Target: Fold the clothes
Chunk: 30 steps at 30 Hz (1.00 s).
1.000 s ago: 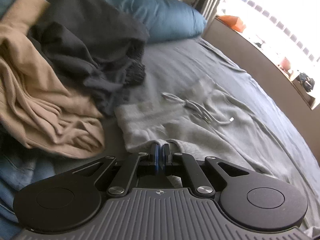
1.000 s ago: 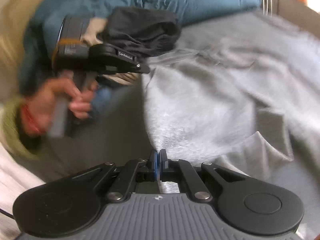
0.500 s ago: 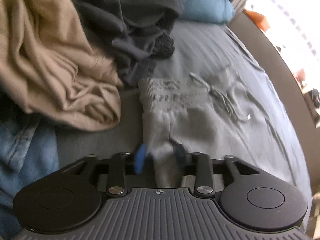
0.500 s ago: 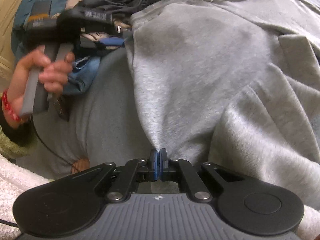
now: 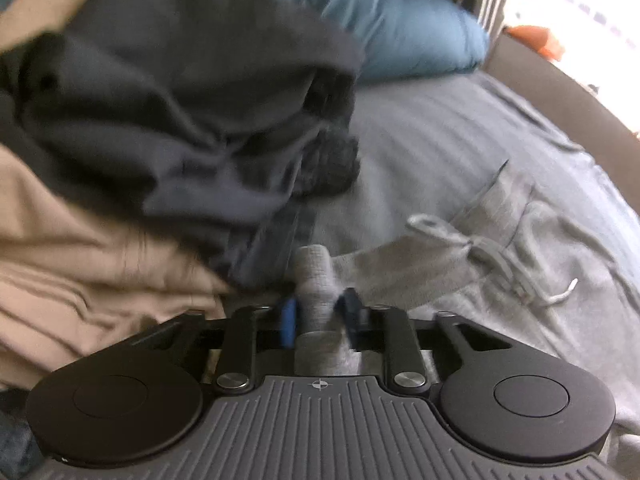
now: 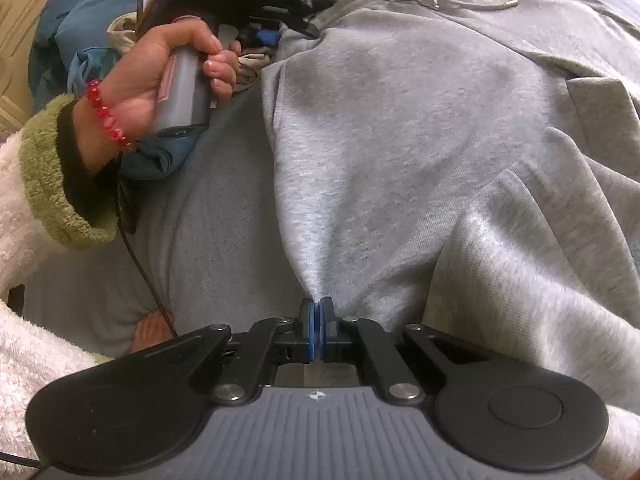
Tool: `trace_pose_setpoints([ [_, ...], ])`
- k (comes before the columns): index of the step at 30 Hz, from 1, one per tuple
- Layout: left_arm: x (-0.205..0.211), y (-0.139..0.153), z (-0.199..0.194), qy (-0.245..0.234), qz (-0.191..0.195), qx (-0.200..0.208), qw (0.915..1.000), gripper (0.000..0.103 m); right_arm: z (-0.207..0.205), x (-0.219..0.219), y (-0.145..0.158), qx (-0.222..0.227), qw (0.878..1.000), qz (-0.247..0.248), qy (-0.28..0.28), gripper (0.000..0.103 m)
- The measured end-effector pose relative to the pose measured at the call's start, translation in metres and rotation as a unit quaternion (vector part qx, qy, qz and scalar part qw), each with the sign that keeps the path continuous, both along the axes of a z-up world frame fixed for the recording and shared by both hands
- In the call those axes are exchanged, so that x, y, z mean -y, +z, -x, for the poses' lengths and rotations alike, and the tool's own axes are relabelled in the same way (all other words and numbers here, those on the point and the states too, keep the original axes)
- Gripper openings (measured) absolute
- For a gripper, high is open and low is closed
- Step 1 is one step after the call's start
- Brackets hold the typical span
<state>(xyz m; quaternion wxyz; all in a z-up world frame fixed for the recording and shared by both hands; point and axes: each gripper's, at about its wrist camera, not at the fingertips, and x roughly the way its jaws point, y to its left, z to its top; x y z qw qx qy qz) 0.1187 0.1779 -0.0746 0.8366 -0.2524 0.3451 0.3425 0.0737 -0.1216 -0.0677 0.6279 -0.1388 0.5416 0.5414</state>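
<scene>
Your right gripper [image 6: 319, 322] is clamped on a fold of the grey sweatpants [image 6: 420, 128], which spread ahead and to its right over the grey bedsheet [image 6: 216, 232]. Your left gripper [image 5: 318, 314] has its pads parted around the bunched waistband. Beyond it, to the left, lie a tan garment [image 5: 80, 264] and dark clothes [image 5: 180, 120]; further off, a blue pillow [image 5: 408, 36].

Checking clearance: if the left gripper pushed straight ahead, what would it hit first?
The left gripper already has a grey sweatpants fold between its jaws; beyond that, probably the dark clothes, though depth is unclear.
</scene>
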Motion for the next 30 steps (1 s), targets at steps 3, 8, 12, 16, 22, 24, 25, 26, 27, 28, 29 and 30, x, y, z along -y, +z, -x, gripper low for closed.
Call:
trace_pose_setpoints([
  [3,0.004,0.014,0.001,-0.011,-0.046,0.007,0.9988,0.014,-0.001,0.003,0.01,-0.024,0.999,-0.02,0.007,0.001],
  [8,0.008,-0.006,-0.016,-0.024,-0.09,-0.041,0.9948,0.019,0.0,-0.007,-0.009,-0.076,0.997,-0.005,0.006,0.001],
  [12,0.018,-0.011,-0.013,-0.034,-0.132,-0.051,0.9894,0.032,0.008,-0.002,-0.017,-0.065,0.998,-0.01,0.003,0.003],
  [16,0.021,0.001,0.001,-0.024,-0.131,-0.049,0.9898,0.044,0.015,0.021,0.004,-0.034,0.999,-0.038,-0.004,0.01],
  [22,0.05,0.028,0.027,-0.042,-0.158,-0.013,0.9865,0.05,0.019,0.073,0.026,-0.03,0.995,-0.068,-0.069,0.018],
  [24,0.071,0.033,0.028,-0.096,-0.161,-0.003,0.9823,0.053,0.018,0.098,0.036,-0.034,0.989,-0.089,-0.111,0.019],
  [25,0.085,0.035,0.027,-0.135,-0.156,-0.001,0.9785,0.053,0.015,0.111,0.041,-0.034,0.985,-0.102,-0.136,0.02],
  [26,0.098,0.036,0.025,-0.174,-0.147,0.001,0.9737,0.053,0.012,0.125,0.047,-0.034,0.98,-0.115,-0.161,0.023],
  [27,0.111,0.036,0.023,-0.212,-0.136,0.002,0.9679,0.054,0.008,0.144,0.053,-0.027,0.971,-0.126,-0.199,0.031],
  [28,0.123,0.036,0.02,-0.249,-0.124,0.002,0.9605,0.054,0.004,0.164,0.059,-0.018,0.961,-0.136,-0.242,0.036],
  [29,0.135,0.036,0.018,-0.283,-0.113,0.005,0.9524,0.054,0.001,0.184,0.066,-0.009,0.948,-0.146,-0.283,0.041],
  [30,0.147,0.038,0.018,-0.313,-0.103,0.01,0.944,0.054,-0.003,0.204,0.072,0.0,0.933,-0.156,-0.325,0.042],
])
